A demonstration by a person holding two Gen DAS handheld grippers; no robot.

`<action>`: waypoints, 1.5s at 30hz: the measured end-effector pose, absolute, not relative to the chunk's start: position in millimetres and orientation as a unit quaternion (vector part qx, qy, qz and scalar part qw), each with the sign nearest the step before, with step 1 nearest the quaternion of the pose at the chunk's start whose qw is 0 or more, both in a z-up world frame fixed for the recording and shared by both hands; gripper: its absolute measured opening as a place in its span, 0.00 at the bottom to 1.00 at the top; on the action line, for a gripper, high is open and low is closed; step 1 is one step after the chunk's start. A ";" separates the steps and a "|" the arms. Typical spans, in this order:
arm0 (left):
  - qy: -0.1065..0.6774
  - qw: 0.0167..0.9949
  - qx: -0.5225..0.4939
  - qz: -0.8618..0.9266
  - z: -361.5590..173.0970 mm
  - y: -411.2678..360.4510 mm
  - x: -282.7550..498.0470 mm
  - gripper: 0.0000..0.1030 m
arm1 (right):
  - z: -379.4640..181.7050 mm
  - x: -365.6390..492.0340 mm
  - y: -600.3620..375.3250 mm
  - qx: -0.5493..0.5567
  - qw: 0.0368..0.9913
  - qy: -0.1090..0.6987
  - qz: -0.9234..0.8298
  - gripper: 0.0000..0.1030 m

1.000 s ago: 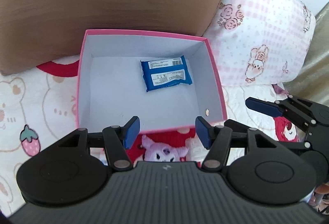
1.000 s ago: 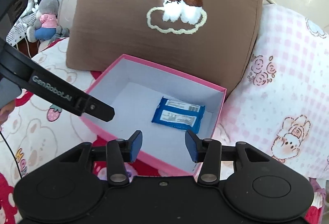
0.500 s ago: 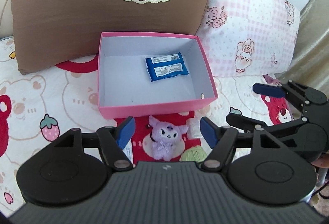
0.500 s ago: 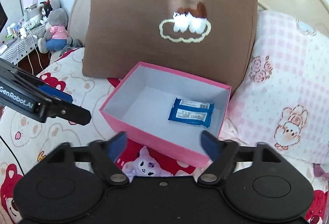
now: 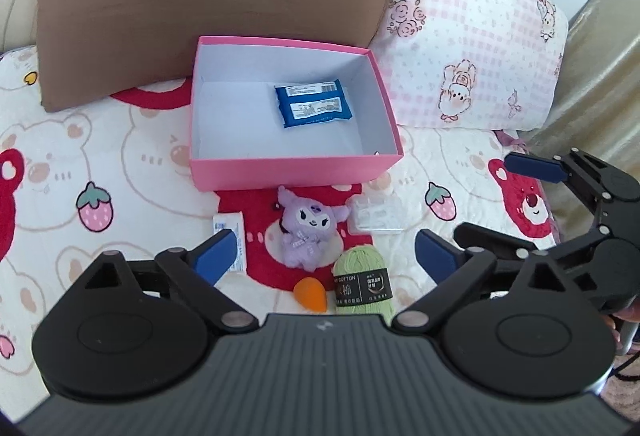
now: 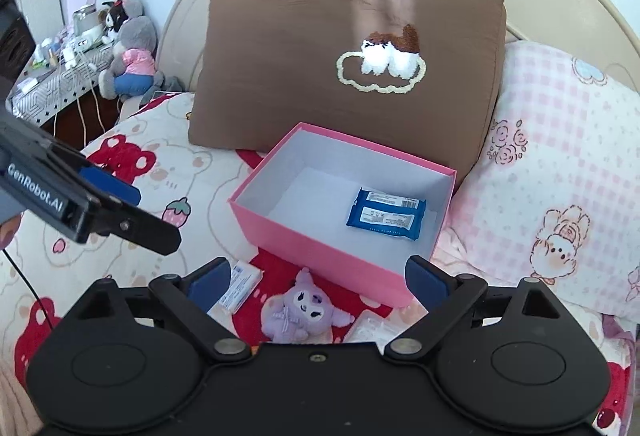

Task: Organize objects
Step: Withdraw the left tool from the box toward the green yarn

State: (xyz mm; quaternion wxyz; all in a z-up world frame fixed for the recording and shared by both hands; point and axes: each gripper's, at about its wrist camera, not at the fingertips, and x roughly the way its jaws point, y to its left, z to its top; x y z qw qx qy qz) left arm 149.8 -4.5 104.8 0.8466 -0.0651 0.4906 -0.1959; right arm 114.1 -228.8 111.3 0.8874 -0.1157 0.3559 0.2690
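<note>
Both grippers, left and right, have pulled back, jaws opening, empty; glossy blue packet lies in the pink cardboard box.

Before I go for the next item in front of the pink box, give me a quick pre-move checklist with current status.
1. Left gripper empty: ok, jaws opening, nothing between them.
2. Right gripper empty: ok, jaws opening, nothing held.
3. Pink box has room: ok, only the blue packet lies inside.
4. Targets reachable: ok, purple plush, green yarn, orange piece, clear plastic case and white packet lie exposed on the blanket.
5. Items apart: not ok, the yarn touches the plush and the orange piece.
6. Grippers clear of each other: cannot tell.
</note>
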 end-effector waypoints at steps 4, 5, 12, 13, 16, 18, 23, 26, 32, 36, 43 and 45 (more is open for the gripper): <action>0.491 0.848 -0.058 -0.191 107.1 -2.4 138.6 0.98 | 113.2 103.7 -233.3 -0.109 0.885 0.360 0.274 0.93; 0.491 0.848 -0.056 -0.191 107.3 -2.0 135.9 0.99 | 113.1 101.2 -234.4 -0.107 0.884 0.362 0.276 0.93; 0.494 0.848 -0.043 -0.186 109.5 -0.8 119.5 0.99 | 111.7 85.9 -238.9 -0.102 0.875 0.375 0.288 0.93; 0.494 0.848 -0.041 -0.187 109.3 -1.1 117.6 0.99 | 111.7 83.5 -240.0 -0.100 0.875 0.375 0.290 0.93; 0.493 0.849 -0.033 -0.189 107.8 -3.6 111.7 0.99 | 109.8 77.5 -242.9 -0.097 0.871 0.380 0.295 0.93; 0.492 0.850 -0.024 -0.188 106.4 -6.5 108.9 0.99 | 107.8 74.4 -245.2 -0.093 0.869 0.384 0.298 0.93; 0.491 0.849 0.002 -0.195 100.6 -17.5 101.1 0.99 | 99.9 67.7 -247.9 -0.097 0.868 0.391 0.291 0.93; 0.501 0.840 0.021 -0.210 94.1 -26.2 100.0 0.99 | 93.4 65.3 -250.2 -0.105 0.869 0.394 0.281 0.93; 0.505 0.834 0.025 -0.223 84.0 -34.7 93.2 0.99 | 79.9 65.3 -259.5 -0.097 0.861 0.412 0.281 0.93; 0.513 0.828 0.021 -0.224 73.6 -35.5 89.9 0.99 | 70.2 60.4 -263.2 -0.090 0.856 0.413 0.298 0.93; 0.511 0.831 0.003 -0.222 45.2 -34.2 84.4 0.99 | 34.7 51.6 -259.7 -0.084 0.855 0.397 0.322 0.93; 0.508 0.832 -0.010 -0.224 36.7 -31.4 84.6 0.98 | 22.0 50.1 -258.0 -0.087 0.858 0.390 0.322 0.93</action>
